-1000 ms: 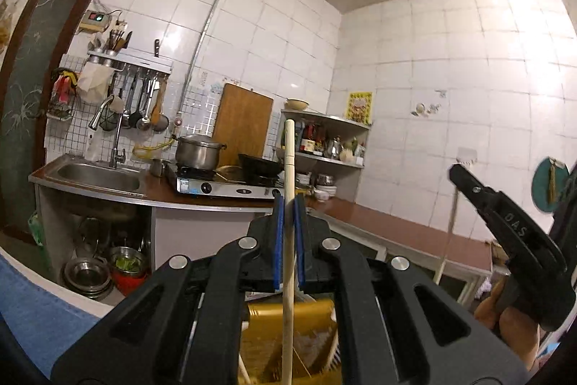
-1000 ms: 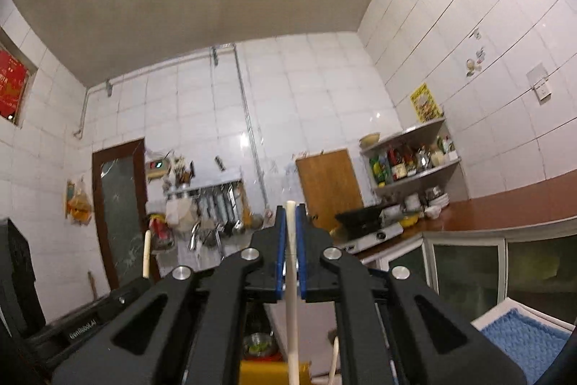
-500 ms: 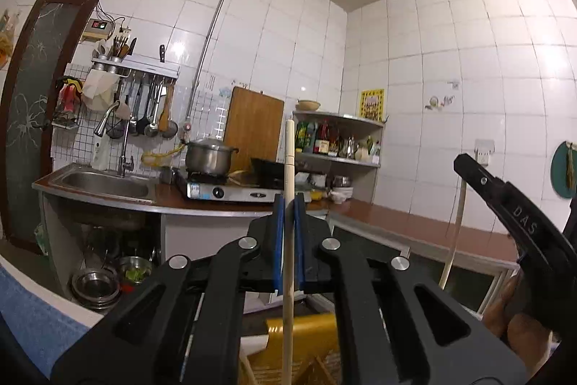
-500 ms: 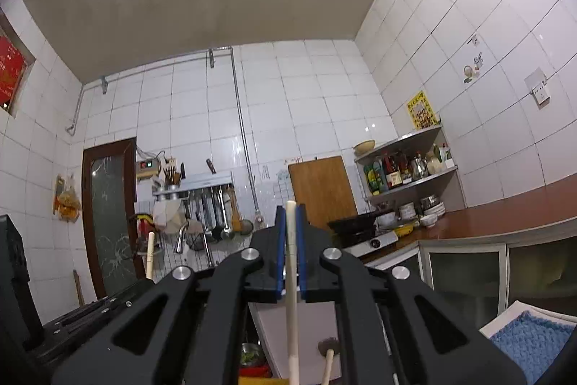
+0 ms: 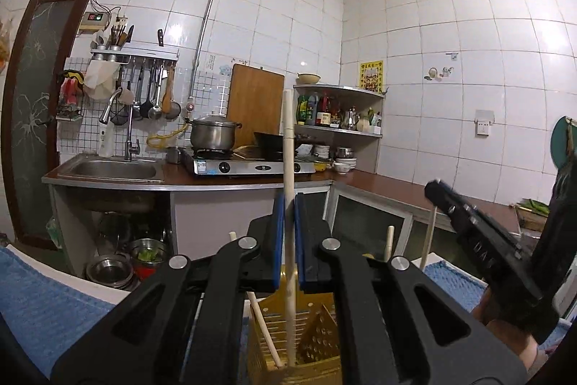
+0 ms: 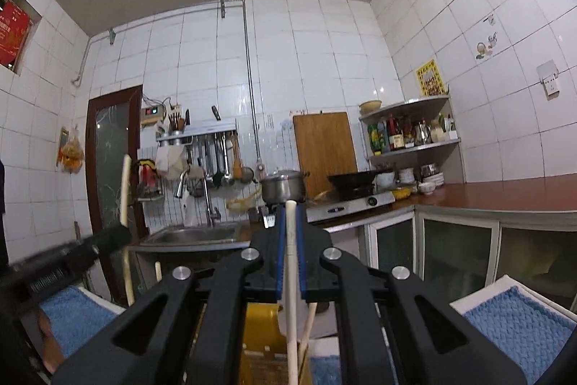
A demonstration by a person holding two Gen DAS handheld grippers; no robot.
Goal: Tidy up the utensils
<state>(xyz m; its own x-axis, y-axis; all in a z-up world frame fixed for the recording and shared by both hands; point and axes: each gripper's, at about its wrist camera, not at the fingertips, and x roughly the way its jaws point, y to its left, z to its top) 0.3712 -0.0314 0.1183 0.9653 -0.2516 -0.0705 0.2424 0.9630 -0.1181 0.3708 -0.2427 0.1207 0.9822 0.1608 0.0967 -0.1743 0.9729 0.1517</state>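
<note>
A: Left gripper (image 5: 287,237), what have I got?

B: Jaws clamped narrow on a pale wooden chopstick (image 5: 288,147). It stands upright between the blue pads, top end well above them, lower end down inside the yellow perforated utensil holder (image 5: 317,331) right below the tool.

A: Anything else in that holder?

B: Two more chopsticks, one leaning left (image 5: 265,331), one poking up on the right (image 5: 389,240). Holder sits near me between blue towels (image 5: 43,305).

A: Right gripper (image 6: 290,248)?

B: Same deal, pinched tight on a second chopstick (image 6: 291,276), upright, lower end running down beside the yellow holder (image 6: 261,331). Can't tell if the tip is inside it.

A: Do the tools see each other?

B: Yes. Right tool shows at the right edge of the left view, its stick hanging down (image 5: 429,233). Left tool shows blurred at the left edge of the right view with its stick (image 6: 124,183).

A: Background?

B: Far counter: sink (image 5: 111,168), steel pot (image 5: 212,132) on the gas stove (image 5: 249,165), cutting board (image 5: 256,103) against the tiles.
</note>
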